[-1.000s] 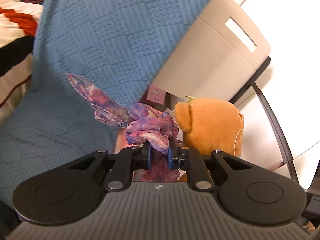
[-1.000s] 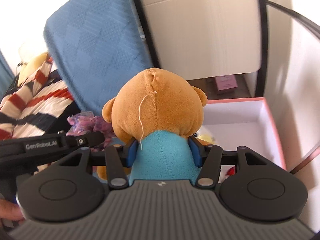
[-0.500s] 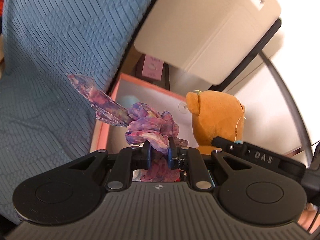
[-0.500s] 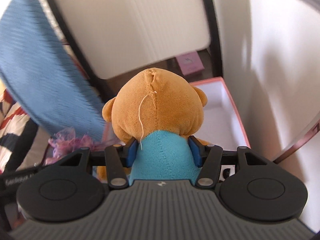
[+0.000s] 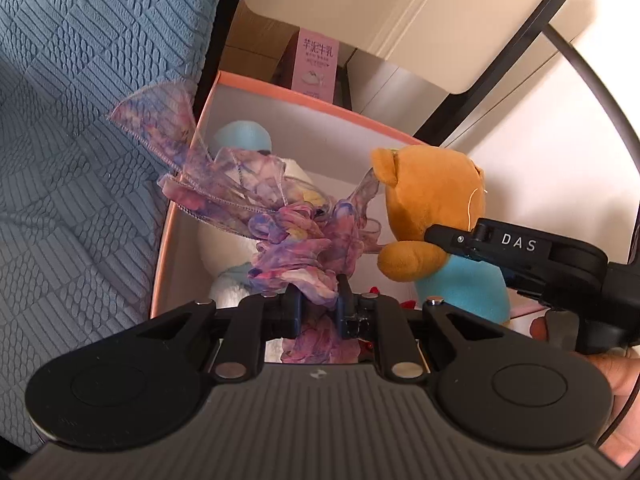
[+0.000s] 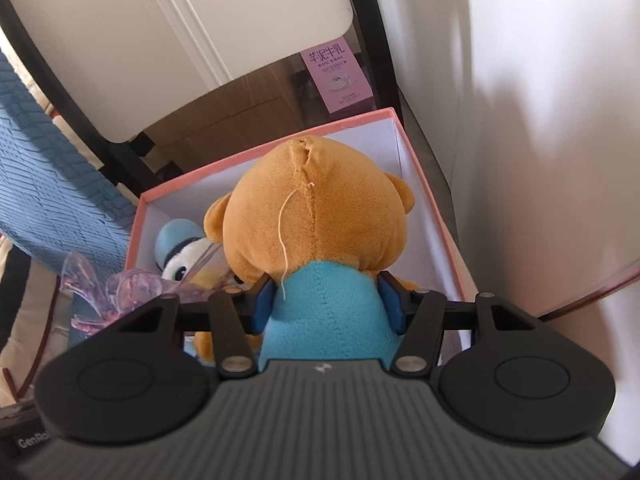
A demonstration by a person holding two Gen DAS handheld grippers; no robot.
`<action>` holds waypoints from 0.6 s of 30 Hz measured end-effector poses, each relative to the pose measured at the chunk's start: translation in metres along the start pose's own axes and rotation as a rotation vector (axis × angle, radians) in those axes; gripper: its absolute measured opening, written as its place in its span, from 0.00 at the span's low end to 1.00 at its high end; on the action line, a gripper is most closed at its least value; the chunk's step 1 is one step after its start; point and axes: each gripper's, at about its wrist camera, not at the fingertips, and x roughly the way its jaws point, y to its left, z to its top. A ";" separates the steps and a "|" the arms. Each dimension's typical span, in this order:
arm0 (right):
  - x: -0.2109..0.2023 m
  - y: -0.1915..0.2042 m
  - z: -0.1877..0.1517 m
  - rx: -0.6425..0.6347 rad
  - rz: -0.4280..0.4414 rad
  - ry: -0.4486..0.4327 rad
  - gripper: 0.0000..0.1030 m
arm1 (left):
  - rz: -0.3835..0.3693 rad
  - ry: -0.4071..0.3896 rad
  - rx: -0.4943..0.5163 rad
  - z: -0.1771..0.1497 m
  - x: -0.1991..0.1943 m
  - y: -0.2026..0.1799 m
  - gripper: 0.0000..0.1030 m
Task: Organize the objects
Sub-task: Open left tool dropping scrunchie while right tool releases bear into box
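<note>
The left gripper (image 5: 318, 312) is pinching a bunch of purple and pink ribbon (image 5: 288, 236), and its jaws are pressed nearly together on it. The ribbon is hanging over the open pink box (image 5: 160, 276), with one loose end sticking up toward the blue blanket (image 5: 80, 140).

The right gripper (image 6: 328, 300) is squeezing a brown teddy bear (image 6: 316, 208) by its blue shirt, one blue pad on each side of the soft body. The bear is hanging over the same box, with its back to the camera, so its face is hiding. A loose white thread is dangling down the back of its head.

The words "DAS" are showing in white on the side of the right gripper (image 5: 516, 256) in the left wrist view. The letters "GenRo" are peeking out at the bottom left corner of the right wrist view, and the rest is cut off.

A pink carton (image 6: 340, 78) is standing behind the box, under a pale chair (image 6: 160, 40). It is showing Chinese writing and a small picture, but the small print is too tiny to read.

Inside the box, a white toy with a light blue hat (image 6: 180, 240) is lying down. The ribbon and the bear are covering most of it. Something small and red (image 5: 374, 290) is sitting low in the box, too hidden to tell what it is. A bit of a person's hand (image 5: 616, 372) is showing at the right edge.
</note>
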 end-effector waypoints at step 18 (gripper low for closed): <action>-0.075 0.013 -0.003 -0.017 -0.006 -0.123 0.73 | -0.004 -0.090 0.048 0.003 -0.069 -0.005 0.64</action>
